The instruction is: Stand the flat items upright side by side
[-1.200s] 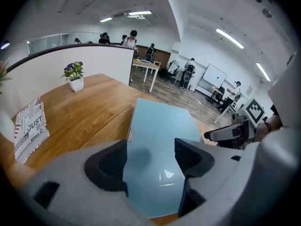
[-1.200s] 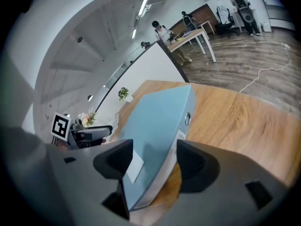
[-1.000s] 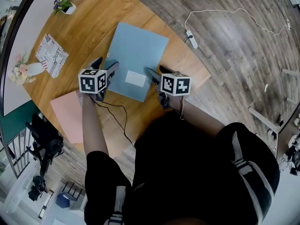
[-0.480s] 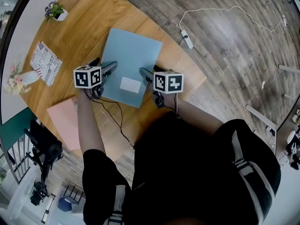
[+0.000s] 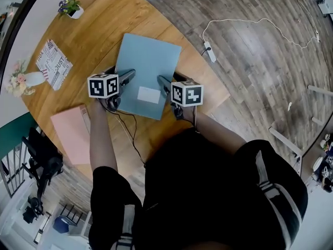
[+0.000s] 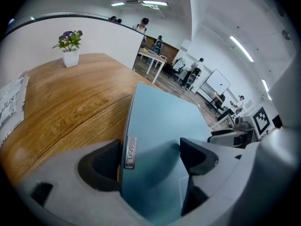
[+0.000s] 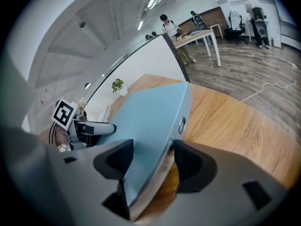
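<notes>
The left gripper has its fingers spread about as wide as they go, after a slight closing just now. The spine edge of the pale blue flat folder runs between them: 1 finger is beside the edge with its small metal tag, the other over the cover, and neither visibly presses. The right gripper mirrors this on the opposite long edge. Its fingers have just eased a little further apart, and that edge sits between them unclamped.

Compared with 1 second ago, both grippers have settled lower and closer against the folder's 2 sides. The folder itself lies flat in the same place on the round wooden desk, near the person's edge. The pink flat folder lies flat too, well apart at the left, untouched.

So this looks like the approach finished and the grasp not yet made. Neither of the 2 items is upright, and closing on both edges seems the next need.
</notes>
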Motion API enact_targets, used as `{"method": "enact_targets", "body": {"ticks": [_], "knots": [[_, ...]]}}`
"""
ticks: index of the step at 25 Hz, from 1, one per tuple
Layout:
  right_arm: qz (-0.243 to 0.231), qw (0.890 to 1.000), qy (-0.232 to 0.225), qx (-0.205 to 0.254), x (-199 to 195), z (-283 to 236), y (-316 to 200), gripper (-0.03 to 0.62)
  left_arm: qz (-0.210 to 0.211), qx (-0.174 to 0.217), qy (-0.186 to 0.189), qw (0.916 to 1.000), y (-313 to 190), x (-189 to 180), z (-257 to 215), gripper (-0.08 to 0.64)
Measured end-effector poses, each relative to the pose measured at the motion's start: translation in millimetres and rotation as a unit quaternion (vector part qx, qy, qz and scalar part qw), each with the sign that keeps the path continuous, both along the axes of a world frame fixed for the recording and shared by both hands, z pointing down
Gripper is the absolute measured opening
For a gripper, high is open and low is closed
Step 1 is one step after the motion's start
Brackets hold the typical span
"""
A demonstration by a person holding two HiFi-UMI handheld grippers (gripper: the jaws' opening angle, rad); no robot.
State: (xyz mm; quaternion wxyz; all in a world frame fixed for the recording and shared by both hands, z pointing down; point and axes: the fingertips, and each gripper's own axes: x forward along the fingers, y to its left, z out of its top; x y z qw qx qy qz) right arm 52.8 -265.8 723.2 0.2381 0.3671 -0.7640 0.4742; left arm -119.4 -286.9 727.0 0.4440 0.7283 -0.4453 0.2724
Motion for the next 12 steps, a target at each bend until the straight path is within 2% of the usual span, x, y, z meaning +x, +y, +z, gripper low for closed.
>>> {"method": "enact_targets", "body": {"ticks": [6, 12], "knots": [[-0.068, 0.997, 0.005, 0.025, -13, -2, -9, 0.275, -0.074, 0.007, -0.004, 0.9973, 18, -13, -1, 0.402], [-0.143, 0.989, 0.007, 0.041, -30, -4, -15, 0.273, -0.140, 0.014, -0.005, 0.9900, 40, -25, -2, 0.399]]}}
